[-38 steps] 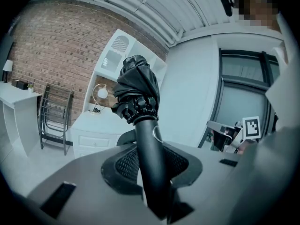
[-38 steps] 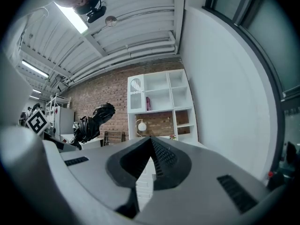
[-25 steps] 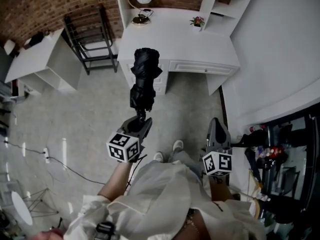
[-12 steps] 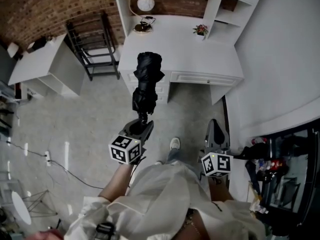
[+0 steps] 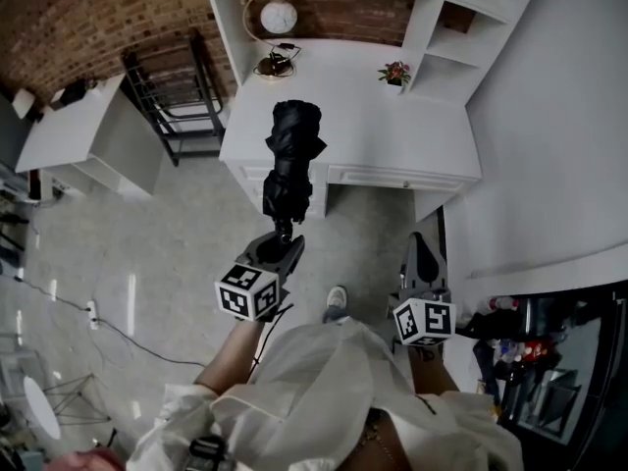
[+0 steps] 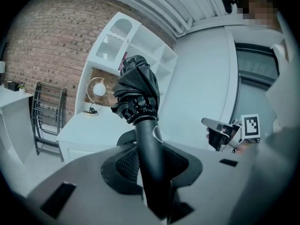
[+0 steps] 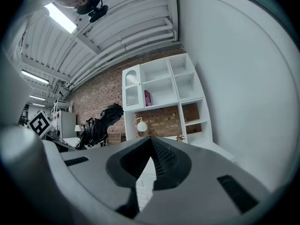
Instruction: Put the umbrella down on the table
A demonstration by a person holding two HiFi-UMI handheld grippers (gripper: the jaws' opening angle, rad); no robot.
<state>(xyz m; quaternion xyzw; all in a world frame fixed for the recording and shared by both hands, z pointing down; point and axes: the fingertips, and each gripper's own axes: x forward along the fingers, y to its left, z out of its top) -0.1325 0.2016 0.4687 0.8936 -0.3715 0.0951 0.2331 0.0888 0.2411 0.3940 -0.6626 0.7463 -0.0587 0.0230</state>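
Left gripper (image 5: 283,238): jaws were clamped on the smooth black handle of the folded black fabric umbrella (image 5: 292,155).
Umbrella: it was held in the air, pointing forward and tilted up, not resting on anything; in the head view its bundled canopy lay over the front left part of the white desk-style table (image 5: 392,126).
Right gripper (image 5: 425,253): jaws were together, with nothing between them, well to the right of the umbrella.
Table top: a round globe lamp on a gold ring stand (image 5: 278,18) and a small potted flower (image 5: 396,71) stood at the back.
Beside the table: a black metal rack (image 5: 177,86) stood to the left, against a brick wall.
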